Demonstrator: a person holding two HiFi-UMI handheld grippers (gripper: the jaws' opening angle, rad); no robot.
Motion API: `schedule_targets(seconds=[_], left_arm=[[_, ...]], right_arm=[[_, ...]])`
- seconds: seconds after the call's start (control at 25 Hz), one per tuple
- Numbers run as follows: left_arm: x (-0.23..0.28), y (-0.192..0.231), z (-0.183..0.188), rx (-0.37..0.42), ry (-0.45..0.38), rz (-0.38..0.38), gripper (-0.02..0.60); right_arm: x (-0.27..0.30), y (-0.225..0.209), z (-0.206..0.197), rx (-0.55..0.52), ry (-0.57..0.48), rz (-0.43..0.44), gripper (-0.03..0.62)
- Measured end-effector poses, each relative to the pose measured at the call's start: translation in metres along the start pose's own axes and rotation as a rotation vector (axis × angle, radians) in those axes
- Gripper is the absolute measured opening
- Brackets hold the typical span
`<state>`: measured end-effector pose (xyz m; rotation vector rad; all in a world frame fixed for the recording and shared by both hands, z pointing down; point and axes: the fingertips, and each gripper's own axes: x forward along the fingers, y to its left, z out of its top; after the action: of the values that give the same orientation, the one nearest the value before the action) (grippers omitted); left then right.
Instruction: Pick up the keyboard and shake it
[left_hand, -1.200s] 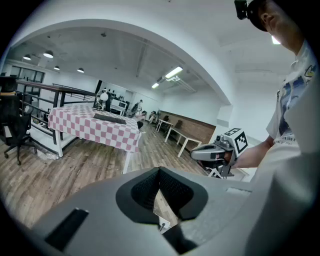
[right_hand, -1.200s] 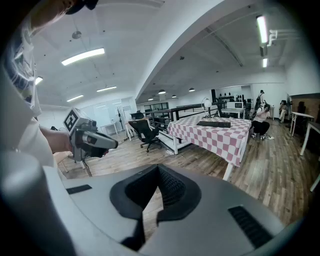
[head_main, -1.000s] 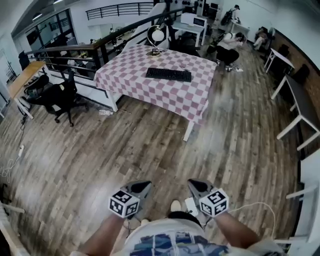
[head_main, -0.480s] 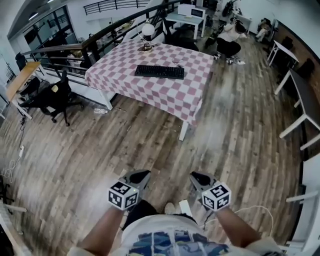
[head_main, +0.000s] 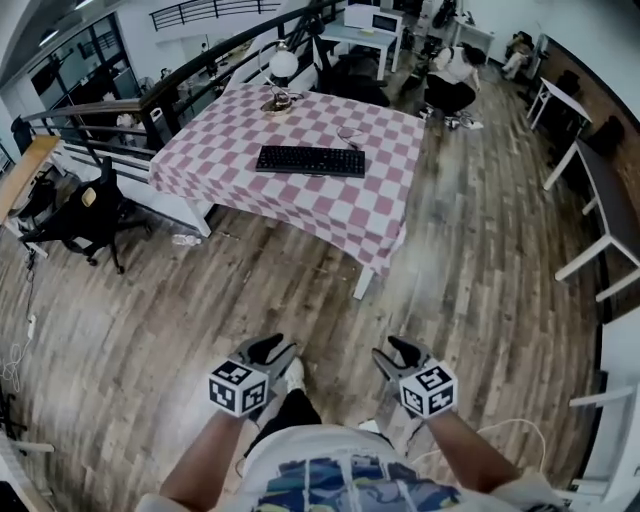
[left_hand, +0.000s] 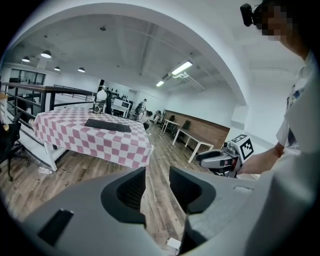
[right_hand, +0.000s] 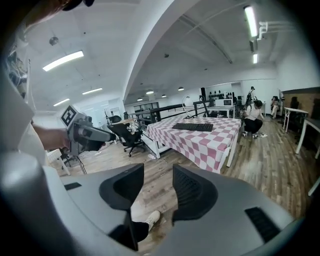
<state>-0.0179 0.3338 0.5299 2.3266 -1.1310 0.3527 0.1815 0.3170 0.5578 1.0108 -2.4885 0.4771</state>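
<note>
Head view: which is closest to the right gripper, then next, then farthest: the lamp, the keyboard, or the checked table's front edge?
From the right gripper, its jaws just opening with nothing between them:
1. Checked table, front edge, ahead across the floor.
2. Keyboard, mid-table.
3. Lamp, at the table's far edge.

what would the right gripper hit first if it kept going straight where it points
Probably the brown wood plank floor, short of the table with the pink-and-white checked cloth; depth is unclear. The right gripper tilts downward; its jaws have just been opening, nothing between them.
</note>
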Motion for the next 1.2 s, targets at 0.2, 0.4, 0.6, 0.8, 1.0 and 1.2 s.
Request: schedule_targets(seconds=[0.2, 0.4, 0.6, 0.8, 1.0, 1.2], left_arm=[[0.039, 0.082, 0.038, 0.027, 0.012, -0.033, 0.16], [0.062, 0.157, 0.081, 0.048, 0.019, -0.059, 0.196], [0.087, 0.212, 0.1, 0.038, 0.05, -0.075, 0.21], [0.125, 0.247, 0.116, 0.006, 0.063, -0.078, 0.21], [0.18, 0.29, 0.144, -0.005, 0.088, -0.025, 0.21], [0.243, 0.336, 0.185, -0.006, 0.118, 0.073, 0.21]], right_arm=[[0.066, -0.033, 0.04, -0.012, 0.021, -0.072, 0.215], [0.133, -0.055, 0.078, 0.015, 0.04, -0.116, 0.228], [0.18, -0.076, 0.11, 0.047, 0.036, -0.142, 0.215], [0.215, -0.121, 0.122, 0.05, 0.063, -0.155, 0.209], [0.261, -0.192, 0.139, 0.077, 0.071, -0.135, 0.206], [0.317, -0.282, 0.158, 0.146, 0.095, -0.076, 0.202]])
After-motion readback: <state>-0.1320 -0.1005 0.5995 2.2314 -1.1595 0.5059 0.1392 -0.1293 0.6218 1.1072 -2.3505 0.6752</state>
